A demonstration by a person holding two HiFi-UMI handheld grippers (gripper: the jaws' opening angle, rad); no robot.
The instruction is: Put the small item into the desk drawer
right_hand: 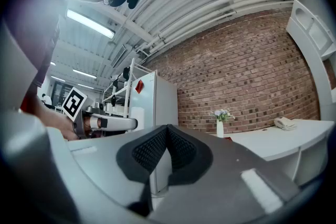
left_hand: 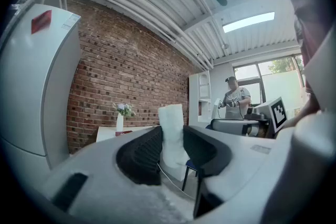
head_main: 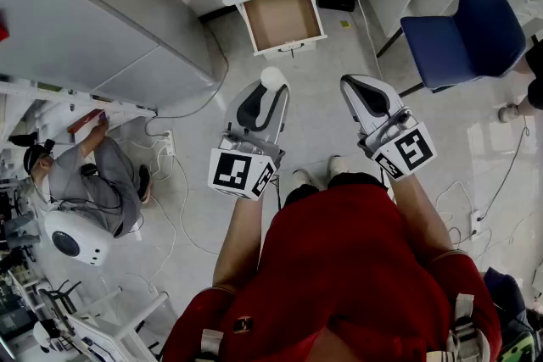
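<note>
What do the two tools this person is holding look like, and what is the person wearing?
The left gripper and right gripper each have a pale grey shell tapering to jaws lined with black ribbed pads. Each carries a cube of black-and-white square markers. The person wears a red top.

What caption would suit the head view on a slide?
Facing an open desk drawer, the left gripper holds a small white item; the right gripper is shut, empty.

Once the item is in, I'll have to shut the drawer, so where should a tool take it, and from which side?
Best take the handle centred on the drawer's front panel, coming from the person's side: the drawer stands pulled out toward them, and the handle juts from that face.
</note>
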